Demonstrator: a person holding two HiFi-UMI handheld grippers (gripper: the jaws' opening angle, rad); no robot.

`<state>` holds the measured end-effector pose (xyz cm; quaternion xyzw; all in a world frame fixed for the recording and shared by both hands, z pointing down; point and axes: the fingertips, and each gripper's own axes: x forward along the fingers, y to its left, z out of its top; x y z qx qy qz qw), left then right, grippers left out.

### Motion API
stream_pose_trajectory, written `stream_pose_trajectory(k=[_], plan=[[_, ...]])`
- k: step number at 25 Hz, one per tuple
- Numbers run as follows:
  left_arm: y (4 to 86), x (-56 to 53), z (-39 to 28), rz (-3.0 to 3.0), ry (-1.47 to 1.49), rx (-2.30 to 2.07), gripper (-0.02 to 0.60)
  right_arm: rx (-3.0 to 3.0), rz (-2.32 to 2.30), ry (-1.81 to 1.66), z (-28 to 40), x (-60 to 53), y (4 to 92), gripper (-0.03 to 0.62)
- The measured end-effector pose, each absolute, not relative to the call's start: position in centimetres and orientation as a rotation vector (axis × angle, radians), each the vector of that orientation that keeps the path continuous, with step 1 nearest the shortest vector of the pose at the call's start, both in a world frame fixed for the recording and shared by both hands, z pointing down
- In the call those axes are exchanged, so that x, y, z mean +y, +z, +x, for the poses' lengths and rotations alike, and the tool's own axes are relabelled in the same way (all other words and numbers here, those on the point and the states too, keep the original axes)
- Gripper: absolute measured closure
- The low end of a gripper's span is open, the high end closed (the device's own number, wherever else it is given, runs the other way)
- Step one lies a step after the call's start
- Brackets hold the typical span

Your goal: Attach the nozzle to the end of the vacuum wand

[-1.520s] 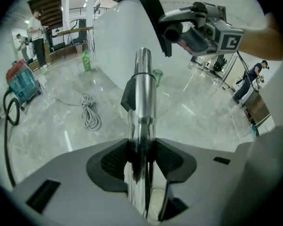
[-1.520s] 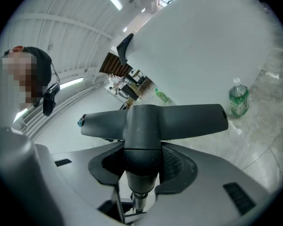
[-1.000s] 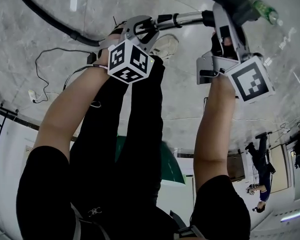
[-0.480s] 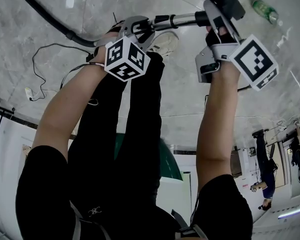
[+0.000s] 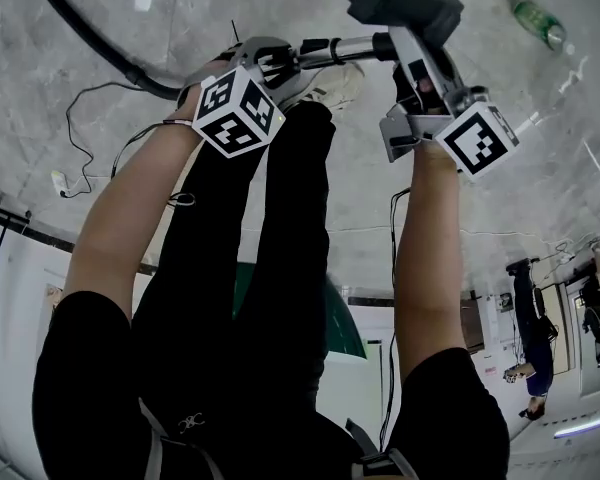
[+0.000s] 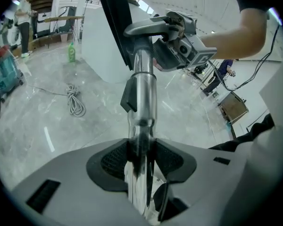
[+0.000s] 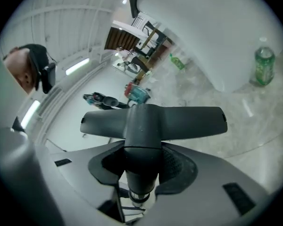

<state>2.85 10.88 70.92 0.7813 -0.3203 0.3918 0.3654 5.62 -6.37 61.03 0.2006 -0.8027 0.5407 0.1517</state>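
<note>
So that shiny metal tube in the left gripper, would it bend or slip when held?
Probably stiff: the wand runs dead straight out of the left gripper. Its polished metal looks slippery, so it might twist between the ribbed fingers. The black hose trailing from it curves loosely, so it likely tugs.

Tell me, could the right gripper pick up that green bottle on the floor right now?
Probably not: the right gripper is shut on the vacuum nozzle, so its jaws are full, and the green bottle stands well off from it.
</note>
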Motion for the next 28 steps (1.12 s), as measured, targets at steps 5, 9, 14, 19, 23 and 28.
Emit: stream_pose_trajectory(k=[5,9,14,19,23,28], plan=[[72.3,12.1,3.6,1.958,1.108,-0.828,0.408,-1.883,1.079,1.564,8.1,-5.4,64.1,0.411],[72.3,12.3,3.0,1.981,1.050,-0.789,0.407,-2.059,0.914,1.590,6.5,-5.0,63.3,0.413],[72.0,12.3,2.9,1.978,1.060,-0.757,0.408,-2.211,0.706,1.620,5.9,-4.9,63.5,0.414],[72.8,13.3,4.4,1.959,1.132,-0.712,0.408,-1.696,1.146,1.534,9.3,-3.8,66.9,0.413],[72.8,13.6,4.2,1.941,1.095,-0.708,0.408,-1.783,1.096,1.540,8.1,-3.4,66.2,0.413],[72.0,11.9,2.9,1.958,0.928,-0.663,0.407,-2.289,0.584,1.478,3.9,-4.1,63.8,0.424]])
